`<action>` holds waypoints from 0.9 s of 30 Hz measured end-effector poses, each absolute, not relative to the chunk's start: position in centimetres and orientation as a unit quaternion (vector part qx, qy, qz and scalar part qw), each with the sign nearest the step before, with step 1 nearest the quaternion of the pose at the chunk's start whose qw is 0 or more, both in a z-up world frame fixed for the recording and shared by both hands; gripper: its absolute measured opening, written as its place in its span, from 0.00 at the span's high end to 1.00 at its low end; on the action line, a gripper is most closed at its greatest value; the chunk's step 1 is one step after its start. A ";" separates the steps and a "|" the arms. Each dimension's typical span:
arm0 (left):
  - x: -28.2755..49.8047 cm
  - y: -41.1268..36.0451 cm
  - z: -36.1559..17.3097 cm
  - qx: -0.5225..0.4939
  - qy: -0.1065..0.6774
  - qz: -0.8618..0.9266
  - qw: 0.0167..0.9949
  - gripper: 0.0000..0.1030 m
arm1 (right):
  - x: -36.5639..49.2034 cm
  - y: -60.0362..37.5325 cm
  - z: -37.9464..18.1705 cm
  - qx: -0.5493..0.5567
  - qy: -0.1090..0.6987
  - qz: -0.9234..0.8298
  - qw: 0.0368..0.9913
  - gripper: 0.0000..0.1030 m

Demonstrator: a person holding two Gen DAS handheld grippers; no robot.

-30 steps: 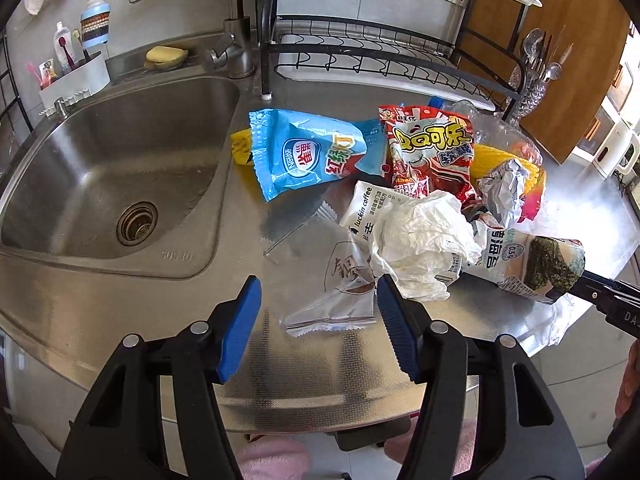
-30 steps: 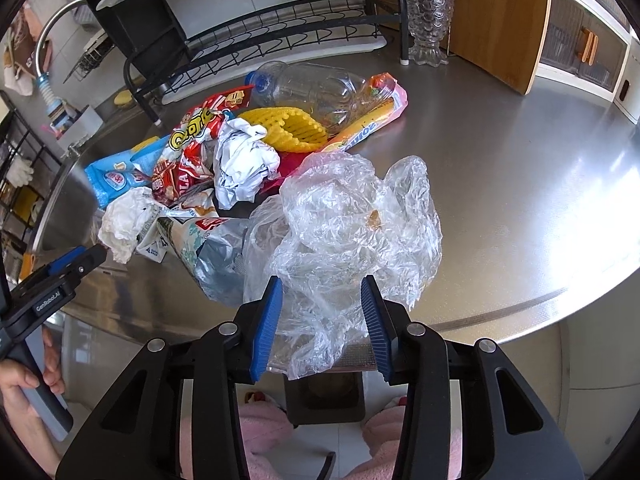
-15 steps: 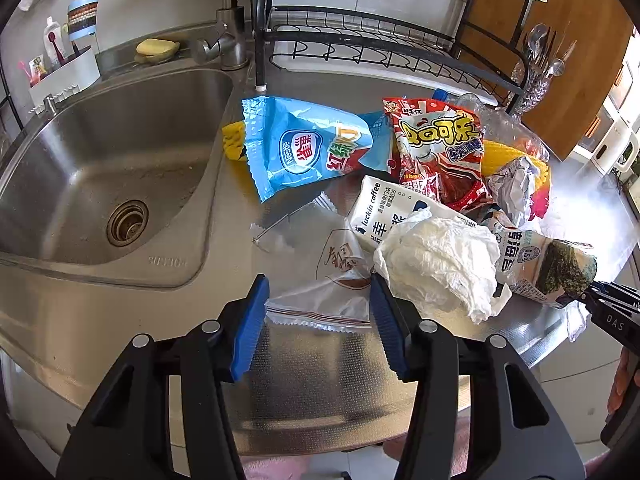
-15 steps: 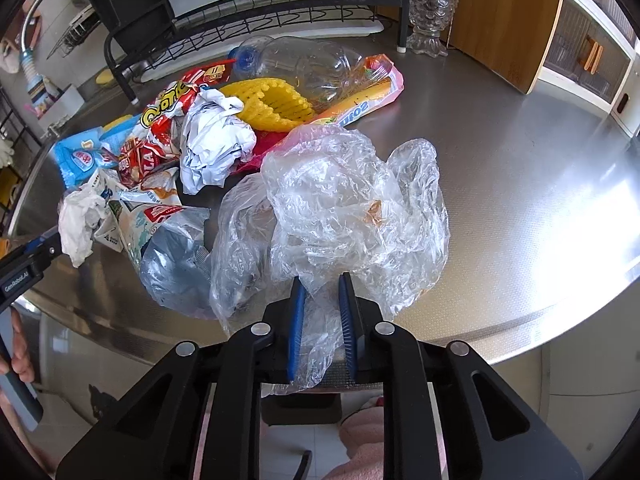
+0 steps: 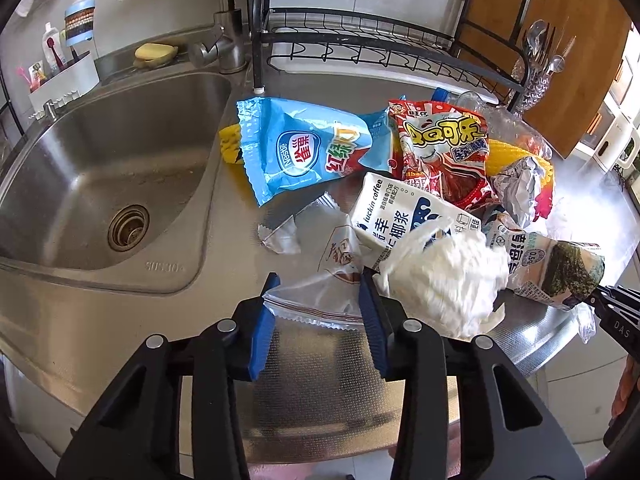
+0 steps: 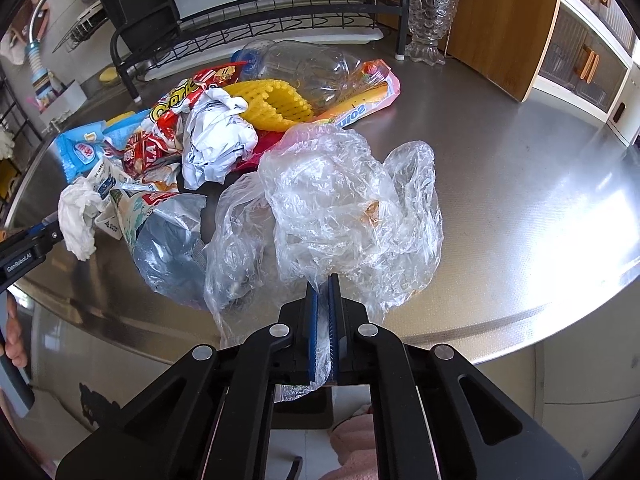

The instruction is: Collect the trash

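A pile of trash lies on the steel counter. At its near edge is a clear crinkled wrapper, which sits between the blue pads of my left gripper. The jaws are closing on it with a gap still showing. A white tissue wad touches the right finger. Behind lie a milk carton, a blue ice-cream wrapper and a red snack bag. My right gripper is shut on the near edge of a clear plastic bag. That bag rests on the counter.
A steel sink lies left of the pile, with a dish rack behind. A clear bottle, a yellow mesh and crumpled paper lie at the back. A glass utensil vase and a wooden board stand at far right.
The right jaws closed from wide apart onto the plastic bag's edge. The left jaws narrowed around the clear wrapper, and the left gripper came closer to the pile.
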State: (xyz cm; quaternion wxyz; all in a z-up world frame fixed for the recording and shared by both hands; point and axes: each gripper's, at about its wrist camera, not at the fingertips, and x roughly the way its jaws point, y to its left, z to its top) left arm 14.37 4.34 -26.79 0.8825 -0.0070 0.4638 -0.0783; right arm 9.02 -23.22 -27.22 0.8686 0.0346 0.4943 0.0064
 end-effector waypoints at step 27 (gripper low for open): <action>9.7 4.8 -21.3 -0.001 0.407 -0.045 0.912 0.97 | 5.7 -24.0 -21.4 0.056 0.429 0.005 0.902 0.95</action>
